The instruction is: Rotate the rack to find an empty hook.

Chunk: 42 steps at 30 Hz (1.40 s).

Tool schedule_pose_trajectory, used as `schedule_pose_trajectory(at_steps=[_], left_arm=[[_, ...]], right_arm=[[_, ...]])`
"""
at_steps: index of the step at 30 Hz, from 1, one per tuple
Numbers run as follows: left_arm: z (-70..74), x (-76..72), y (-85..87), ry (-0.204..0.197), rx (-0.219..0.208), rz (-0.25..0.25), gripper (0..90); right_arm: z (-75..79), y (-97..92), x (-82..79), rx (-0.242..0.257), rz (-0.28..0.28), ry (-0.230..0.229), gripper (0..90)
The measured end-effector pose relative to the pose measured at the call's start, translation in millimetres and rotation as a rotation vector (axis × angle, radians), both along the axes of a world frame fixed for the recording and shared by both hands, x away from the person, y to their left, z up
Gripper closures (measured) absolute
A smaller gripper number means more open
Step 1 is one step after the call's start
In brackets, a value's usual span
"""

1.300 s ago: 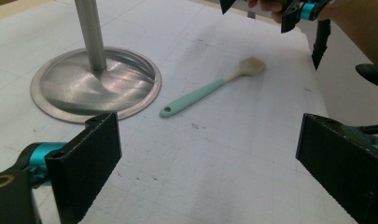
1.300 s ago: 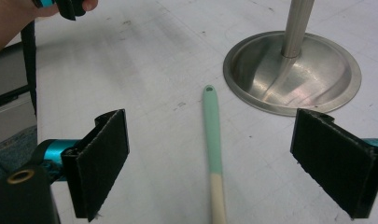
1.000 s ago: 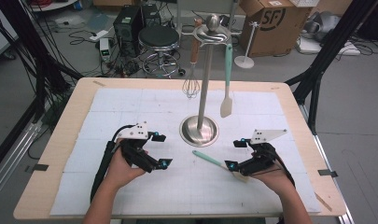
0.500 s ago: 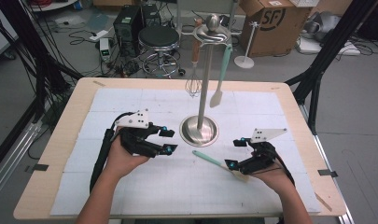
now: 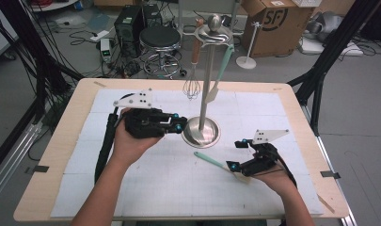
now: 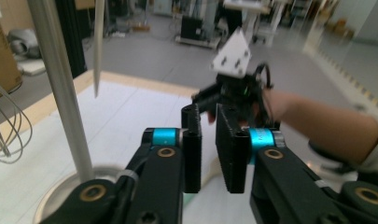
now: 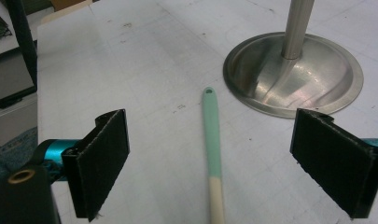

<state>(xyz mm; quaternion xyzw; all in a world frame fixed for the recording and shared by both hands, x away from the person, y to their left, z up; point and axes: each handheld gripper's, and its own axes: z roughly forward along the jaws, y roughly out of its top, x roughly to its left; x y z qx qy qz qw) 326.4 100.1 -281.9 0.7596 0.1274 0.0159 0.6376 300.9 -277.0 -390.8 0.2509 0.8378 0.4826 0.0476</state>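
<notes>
A mint-handled spatula [image 5: 209, 160] [image 7: 211, 135] lies flat on the white mat, just in front of a steel utensil stand [image 5: 201, 132] [image 7: 294, 74]. My right gripper [image 5: 236, 153] [image 7: 214, 140] rests low over its handle, open wide, its pads apart from it on either side. My left gripper [image 5: 176, 125] [image 6: 207, 154] is raised left of the stand's pole [image 6: 60, 93]. Its jaws have just been closing and stand almost together with nothing between them. A whisk [image 5: 192, 87] [image 6: 4, 126] and a second mint spatula [image 5: 216, 80] hang from the stand.
A white gridded mat [image 5: 146, 183] covers the wooden table [image 5: 61, 155]. Behind the far edge stand a black stool [image 5: 160, 37], a computer case [image 5: 127, 23] and cardboard boxes [image 5: 268, 19]. In the left gripper view the right hand's gripper [image 6: 233, 88] appears farther off.
My left gripper has risen and moved toward the stand, and its jaws have gone from wide open to nearly together. The right gripper and the lying spatula have stayed put.
</notes>
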Motion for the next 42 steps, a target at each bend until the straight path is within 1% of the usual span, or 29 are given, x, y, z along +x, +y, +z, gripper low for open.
schedule_pose_trajectory(at_steps=[2,6,9,12,13,14,15,16,17,19,21,23,25,26,33,35,42], left_arm=[[0.1,2.3,3.1,0.01,-0.014,0.013,84.6],[2.1,1.7,6.0,0.006,-0.001,0.022,86.4],[3.6,1.2,6.0,0.008,0.005,0.028,87.5],[4.2,1.4,4.3,0.009,0.026,0.027,88.2],[5.9,0.9,2.5,0.004,0.063,0.032,88.5],[9.2,-0.8,-1.1,-0.01,0.103,0.038,88.5],[13.4,-1.9,-3.7,-0.01,0.108,0.022,88.5],[18.5,-2.5,-4.9,-0.012,0.093,-0.003,88.4],[24.0,-3.2,-6.3,-0.021,0.087,-0.008,88.4],[33.8,-3.5,-10.8,-0.035,0.104,0.007,88.4],[42.6,-1.6,-13.6,-0.047,0.115,0.001,88.4],[50.1,-0.6,-17.8,-0.056,0.117,0.012,88.5],[56.7,1.3,-22.1,-0.063,0.129,0.013,88.5],[60.4,2.8,-24.1,-0.073,0.142,0.011,88.8],[85.8,13.2,-33.2,-0.081,0.153,0.023,89.7],[92.2,15.8,-34.5,-0.082,0.146,0.027,89.7],[112.2,24.0,-40.7,-0.094,0.157,0.049,89.7]], right_arm=[[0.0,0.2,0.0,-0.002,0.0,-0.001,11.4],[-0.7,0.6,0.7,-0.003,0.001,-0.003,11.5],[-1.7,1.9,1.7,-0.01,0.004,0.004,11.4],[-2.6,3.9,1.9,-0.01,0.009,0.006,11.5],[-2.6,4.1,1.9,-0.011,0.01,0.008,11.5],[-2.6,4.2,2.0,-0.01,0.009,0.008,11.5],[-2.6,4.1,2.0,-0.012,0.008,0.009,11.5],[-2.5,4.0,2.0,-0.012,0.008,0.008,11.5],[-2.4,3.9,2.2,-0.01,0.008,0.007,11.4],[-2.3,4.0,1.8,-0.009,0.009,0.01,11.5],[-2.2,4.2,1.7,-0.01,0.013,0.005,11.5],[-1.9,4.4,1.3,-0.01,0.014,0.004,11.5],[-1.8,4.6,0.9,-0.008,0.015,0.004,11.5],[-1.5,4.7,0.7,-0.008,0.014,0.004,11.5],[-1.7,5.1,1.0,-0.009,0.016,0.003,11.5],[-1.9,5.1,1.2,-0.01,0.016,0.003,11.5],[-2.0,5.1,1.4,-0.009,0.016,0.005,11.5]])
